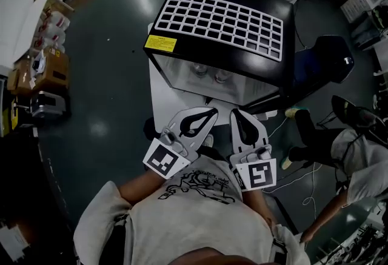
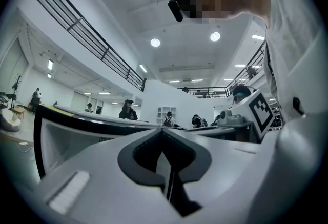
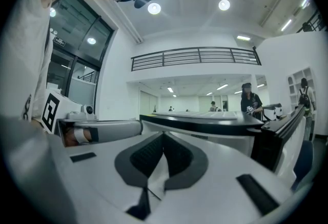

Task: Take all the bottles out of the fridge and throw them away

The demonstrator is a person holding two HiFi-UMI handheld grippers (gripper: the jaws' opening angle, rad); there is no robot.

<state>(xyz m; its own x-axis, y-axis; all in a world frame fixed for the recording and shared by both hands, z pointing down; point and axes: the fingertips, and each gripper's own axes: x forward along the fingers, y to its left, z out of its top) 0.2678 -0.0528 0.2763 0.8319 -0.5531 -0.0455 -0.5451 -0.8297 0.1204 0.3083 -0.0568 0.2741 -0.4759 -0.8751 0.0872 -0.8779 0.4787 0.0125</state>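
A black mini fridge point(image 1: 218, 21) with a white grid on its top stands on a white stand point(image 1: 165, 100) in front of me. Through its glass front I see two bottle tops point(image 1: 200, 70) point(image 1: 222, 76) inside. My left gripper point(image 1: 209, 113) and right gripper point(image 1: 237, 113) are held side by side close to my chest. They point at the fridge's lower front, a little short of it. In the left gripper view the left gripper point(image 2: 163, 131) is shut with nothing held. The right gripper point(image 3: 163, 137) is likewise shut and empty, with the fridge top point(image 3: 205, 118) beyond it.
A blue chair point(image 1: 309, 70) stands right of the fridge. A person point(image 1: 357, 148) sits at the right, and cables point(image 1: 303, 180) lie on the floor near them. Cardboard boxes point(image 1: 42, 67) and clutter line the left side. Dark floor surrounds the stand.
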